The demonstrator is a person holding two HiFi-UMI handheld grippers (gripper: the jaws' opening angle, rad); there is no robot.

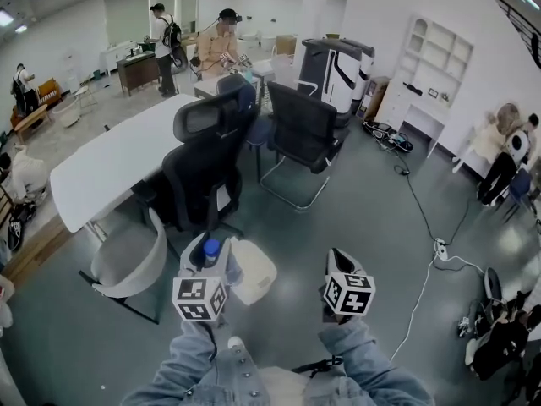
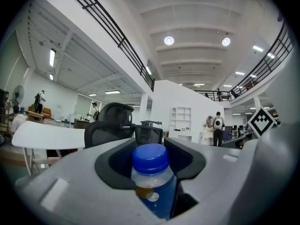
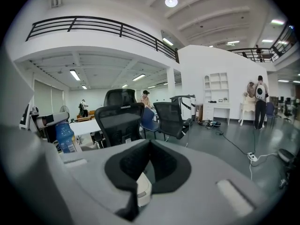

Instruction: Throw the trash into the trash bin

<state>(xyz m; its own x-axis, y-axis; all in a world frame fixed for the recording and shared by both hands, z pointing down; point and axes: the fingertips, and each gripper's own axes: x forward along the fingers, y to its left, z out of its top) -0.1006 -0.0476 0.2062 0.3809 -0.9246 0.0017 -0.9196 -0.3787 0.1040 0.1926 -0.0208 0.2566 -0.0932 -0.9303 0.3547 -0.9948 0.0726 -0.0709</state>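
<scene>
Denim sleeves (image 1: 193, 369); left gripper (image 1: 209, 245) and right gripper (image 1: 338, 257) are grey, with black-lined fingers (image 2: 188, 159) and marker cubes (image 1: 200, 298).

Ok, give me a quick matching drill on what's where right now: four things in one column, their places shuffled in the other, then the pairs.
Things:
1. blue-capped bottle
2. power strip
3. black high-back chair
4. small white item

Places:
A. on the floor, on a white cable
B. between the jaws of the right gripper
C. at the white table
D. between the jaws of the left gripper

Pairs: 1-D, 2-A, 3-C, 4-B.
</scene>
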